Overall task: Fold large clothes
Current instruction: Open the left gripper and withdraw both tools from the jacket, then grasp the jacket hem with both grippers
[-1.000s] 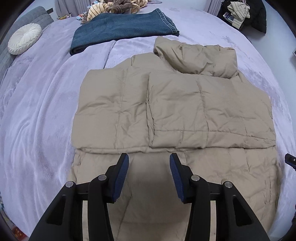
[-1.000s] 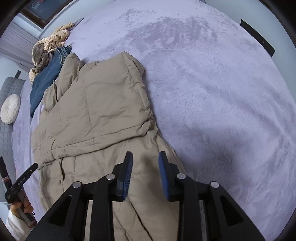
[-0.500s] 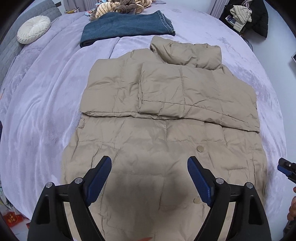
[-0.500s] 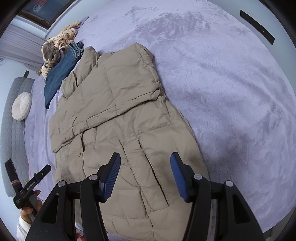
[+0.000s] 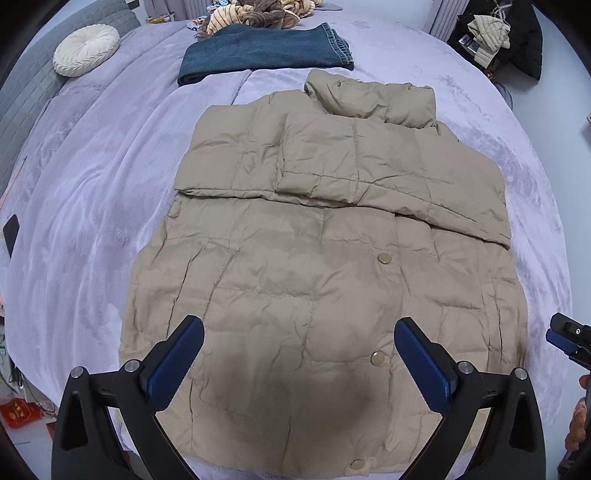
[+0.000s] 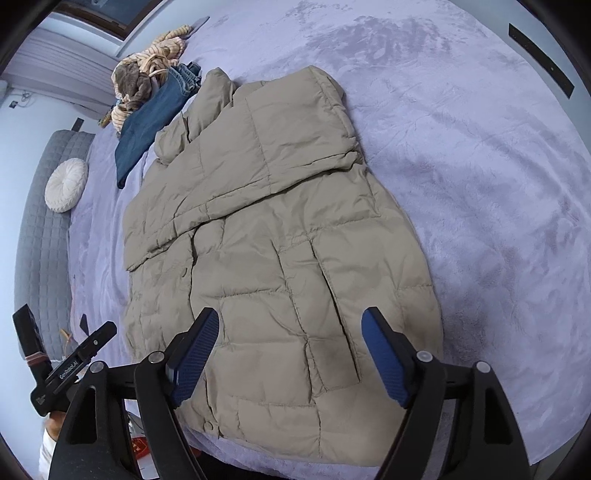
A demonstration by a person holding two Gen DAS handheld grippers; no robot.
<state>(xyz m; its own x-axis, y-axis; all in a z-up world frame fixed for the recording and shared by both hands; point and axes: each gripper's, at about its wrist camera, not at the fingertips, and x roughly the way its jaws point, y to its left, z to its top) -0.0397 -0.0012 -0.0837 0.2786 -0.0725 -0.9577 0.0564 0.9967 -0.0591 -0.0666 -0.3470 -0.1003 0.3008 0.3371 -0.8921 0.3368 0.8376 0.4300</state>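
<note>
Item: beige padded jacket [image 5: 317, 258], lying flat on a lilac plush bedspread [image 5: 92, 206], front upward, collar toward the far end, both sleeves folded across the chest, hem toward the near edge of the bed. Its lowest strip of hem is cut off behind the gripper frames in both views, so the near corners cannot be read; three round snaps show along the front edge, any others are hidden under the folded sleeves. Left gripper [image 5: 299, 354]: jaws wide apart and opening, above the lower front of the jacket, nothing between the blue pads [image 5: 177, 363] but air, no contact with the cloth. Right gripper [image 6: 290, 354]: jaws apart and opening, above the jacket's lower side panel, likewise gripping nothing. In the left view only the tip of the other gripper shows at the right border, with part of a hand beside it. Beyond the collar: folded blue jeans [image 5: 264, 51], just apart from the jacket; behind them a heap of striped and brown cloth [image 5: 255, 13], its make-up hard to tell. Round cream cushion [image 5: 86, 50] at a grey quilted headboard [image 6: 40, 236]. Dark pile of garments [image 5: 498, 37] off the bed's far right corner, contents indistinct. Small red object [image 5: 16, 413] on the floor, lower left, unreadable.
</note>
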